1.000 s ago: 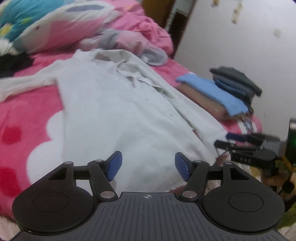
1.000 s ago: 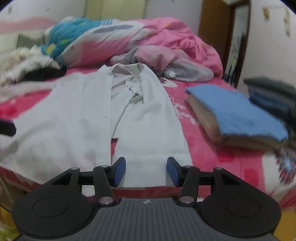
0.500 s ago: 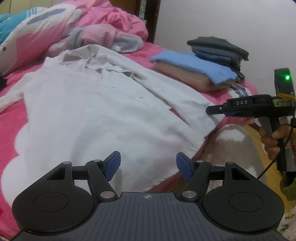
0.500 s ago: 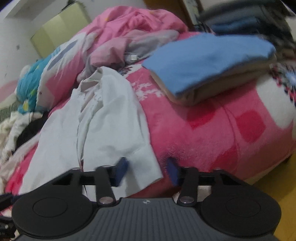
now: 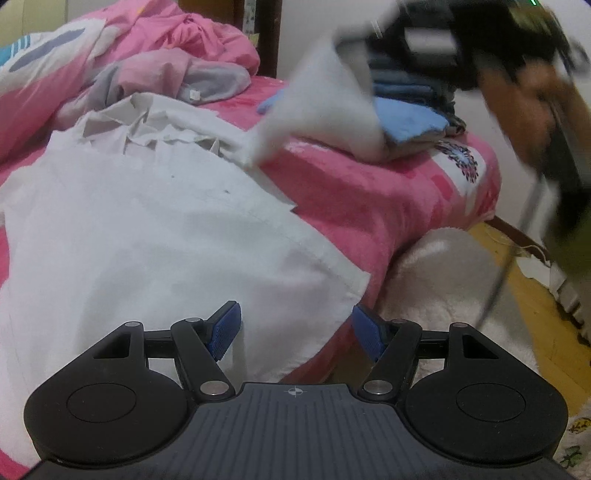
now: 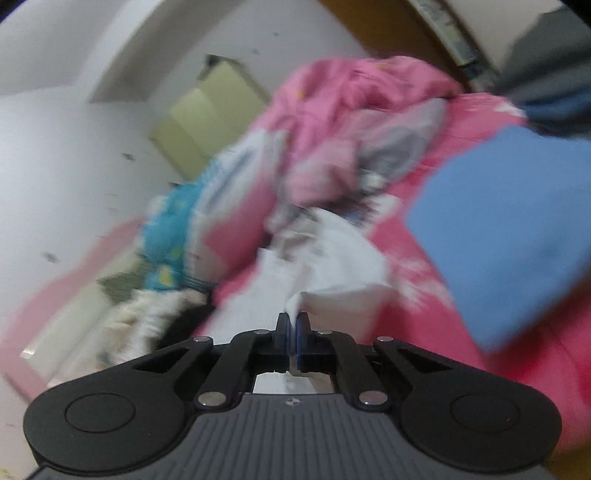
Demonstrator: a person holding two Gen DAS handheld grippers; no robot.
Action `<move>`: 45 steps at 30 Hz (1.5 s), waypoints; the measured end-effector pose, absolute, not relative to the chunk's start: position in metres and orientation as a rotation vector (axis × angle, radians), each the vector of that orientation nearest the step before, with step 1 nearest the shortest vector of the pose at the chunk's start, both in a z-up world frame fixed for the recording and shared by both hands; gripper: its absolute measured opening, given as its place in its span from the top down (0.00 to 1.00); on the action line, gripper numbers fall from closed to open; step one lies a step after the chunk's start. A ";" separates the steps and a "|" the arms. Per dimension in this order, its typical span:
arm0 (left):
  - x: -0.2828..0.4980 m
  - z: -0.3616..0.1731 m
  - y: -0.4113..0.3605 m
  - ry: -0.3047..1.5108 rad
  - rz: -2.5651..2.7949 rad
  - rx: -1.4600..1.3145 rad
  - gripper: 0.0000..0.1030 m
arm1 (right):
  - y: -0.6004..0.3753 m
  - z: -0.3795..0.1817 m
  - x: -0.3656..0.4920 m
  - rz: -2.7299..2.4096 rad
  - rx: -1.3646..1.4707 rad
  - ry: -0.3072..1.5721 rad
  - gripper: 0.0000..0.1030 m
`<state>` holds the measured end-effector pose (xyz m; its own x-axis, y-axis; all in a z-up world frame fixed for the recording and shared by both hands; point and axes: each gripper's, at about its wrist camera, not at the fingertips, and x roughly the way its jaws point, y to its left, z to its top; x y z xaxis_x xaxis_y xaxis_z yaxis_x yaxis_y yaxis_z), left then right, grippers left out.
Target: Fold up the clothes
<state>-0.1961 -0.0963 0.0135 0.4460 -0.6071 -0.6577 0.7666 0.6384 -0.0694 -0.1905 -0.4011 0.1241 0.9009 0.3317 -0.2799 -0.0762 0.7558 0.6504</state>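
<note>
A white shirt (image 5: 147, 236) lies spread on the pink bed (image 5: 369, 199). My left gripper (image 5: 293, 332) is open and empty above the shirt's lower right hem corner at the bed's edge. My right gripper (image 6: 293, 334) is shut on the cuff of the shirt's right sleeve (image 6: 332, 273) and holds it lifted off the bed. In the left wrist view the raised sleeve (image 5: 325, 107) hangs blurred from the right gripper (image 5: 373, 33) at the upper right.
A stack of folded clothes with a blue piece (image 5: 410, 122) on top sits at the bed's right end; it shows in the right wrist view (image 6: 509, 236) too. Crumpled pink bedding (image 5: 177, 48) lies at the back. A white fluffy rug (image 5: 443, 280) covers the floor beside the bed.
My right gripper closed on the sleeve cuff and lifted it up and away from the bed. My left gripper shifted right toward the shirt's hem corner and stayed open.
</note>
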 end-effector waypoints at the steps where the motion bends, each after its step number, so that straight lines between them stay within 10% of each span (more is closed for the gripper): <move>1: -0.195 0.013 -0.096 0.708 -0.855 0.249 0.35 | -0.407 0.134 -0.180 0.248 0.685 0.376 0.98; 12: -0.188 0.005 -0.094 0.731 -0.855 0.235 0.35 | -0.544 0.227 -0.026 -0.112 0.727 0.181 0.96; 16: -0.190 0.006 -0.097 0.690 -0.881 0.264 0.35 | -0.590 0.206 -0.009 -0.420 0.806 0.243 0.48; 26: -0.198 0.009 -0.094 0.636 -0.913 0.289 0.34 | -0.456 0.175 -0.157 0.092 0.611 0.378 0.34; 34: -0.220 0.008 -0.103 0.493 -0.905 0.442 0.34 | -0.335 0.039 -0.210 0.248 0.601 0.860 0.51; 38: -0.229 0.000 -0.108 0.451 -0.891 0.506 0.34 | -0.325 0.016 -0.216 0.241 0.612 0.870 0.83; 45: -0.230 -0.008 -0.124 0.427 -0.838 0.495 0.34 | -0.330 0.020 -0.216 0.311 0.778 0.793 0.97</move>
<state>-0.2297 -0.1236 -0.0083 0.5982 -0.5927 -0.5394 0.7847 0.5697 0.2442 -0.2160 -0.3301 0.0195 0.6759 0.5219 -0.5204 0.0294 0.6865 0.7265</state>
